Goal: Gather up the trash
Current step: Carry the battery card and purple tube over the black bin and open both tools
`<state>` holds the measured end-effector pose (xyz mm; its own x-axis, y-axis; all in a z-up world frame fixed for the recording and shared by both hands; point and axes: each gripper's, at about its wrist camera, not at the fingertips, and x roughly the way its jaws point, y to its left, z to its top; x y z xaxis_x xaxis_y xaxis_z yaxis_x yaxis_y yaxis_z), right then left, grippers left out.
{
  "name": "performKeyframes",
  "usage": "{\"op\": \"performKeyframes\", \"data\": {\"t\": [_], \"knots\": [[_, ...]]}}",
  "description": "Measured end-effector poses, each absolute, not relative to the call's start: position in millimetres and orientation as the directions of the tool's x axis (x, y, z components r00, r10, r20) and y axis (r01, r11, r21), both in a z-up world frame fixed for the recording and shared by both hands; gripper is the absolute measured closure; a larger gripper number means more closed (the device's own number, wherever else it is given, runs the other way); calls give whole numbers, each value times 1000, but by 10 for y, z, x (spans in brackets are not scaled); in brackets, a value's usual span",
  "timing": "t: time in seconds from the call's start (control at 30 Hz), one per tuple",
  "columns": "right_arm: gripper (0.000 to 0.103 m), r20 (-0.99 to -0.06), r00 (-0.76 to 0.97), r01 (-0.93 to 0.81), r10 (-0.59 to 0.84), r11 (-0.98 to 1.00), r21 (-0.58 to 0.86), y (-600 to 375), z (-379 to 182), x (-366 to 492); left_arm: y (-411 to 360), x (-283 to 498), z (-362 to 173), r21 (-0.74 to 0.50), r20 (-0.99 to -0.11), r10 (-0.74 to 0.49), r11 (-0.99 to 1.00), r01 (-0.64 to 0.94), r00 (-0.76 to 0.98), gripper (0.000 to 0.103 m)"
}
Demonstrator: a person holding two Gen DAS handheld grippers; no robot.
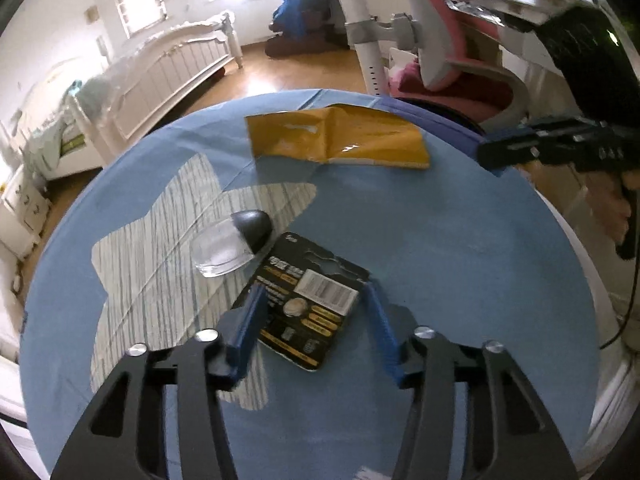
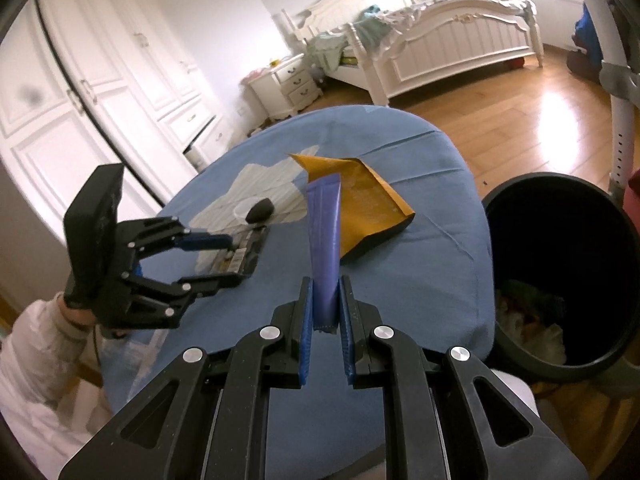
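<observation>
L gripper [image 1: 312, 312] sits low over the near part of the blue table [image 1: 460, 264], jaws apart w/ the black battery card [image 1: 308, 300] lying flat between the pads. Pads straddle the card's sides but don't look pressed on it yet; can't tell for sure on the left side. Card's long axis runs roughly along your fingers, slightly skewed, so you close across its short width. L hand is clearly the nearer one for this item. Just past the card, toward table centre: clear plastic blister w/ dark cap [image 1: 234, 244], touching or nearly touching the card's far corner. Farther, near the far edge: yellow envelope [image 1: 336, 136], creased, one end lifted. R gripper [image 2: 325, 312] is clamped on a purple tube-like wrapper [image 2: 325, 240], which sticks out fwd over the table's right side. Black bin [image 2: 560, 276] stands on the floor just off the table's right edge, trash already inside; prob R's next drop, bin lies to its right.
</observation>
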<state>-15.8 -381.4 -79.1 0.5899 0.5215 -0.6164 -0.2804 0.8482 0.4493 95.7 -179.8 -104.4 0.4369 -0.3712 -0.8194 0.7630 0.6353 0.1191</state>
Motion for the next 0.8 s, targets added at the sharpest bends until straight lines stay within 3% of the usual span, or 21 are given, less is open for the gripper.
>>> {"op": "performKeyframes", "data": {"t": [0.03, 0.07, 0.17, 0.23, 0.33, 0.6, 0.8], "knots": [[89, -616, 589, -284, 523, 847, 448, -3805, -787, -164, -1781, 977, -1051, 137, -817, -353, 649, 748, 456, 20], [89, -616, 588, -288, 525, 847, 447, -3796, -784, -169, -1761, 1014, -1069, 163, -815, -324, 667, 727, 480, 9], [89, -618, 584, -289, 526, 846, 447, -3792, -791, -183, -1668, 1135, -1101, 29, -841, -385, 670, 742, 380, 9], [89, -620, 582, -286, 527, 846, 450, -3807, -797, -181, -1670, 1135, -1114, 33, -836, -399, 649, 760, 376, 11], [89, -615, 583, -284, 531, 842, 458, -3796, -791, -178, -1709, 1087, -1087, 33, -832, -420, 614, 789, 362, 35], [89, -607, 592, -288, 530, 842, 455, -3814, -768, -193, -1750, 958, -1081, 51, -809, -429, 630, 775, 402, 37], [89, -574, 642, -270, 509, 850, 453, -4003, -687, -238, -1872, 848, -750, -9, -739, -518, 647, 763, 431, 36]]}}
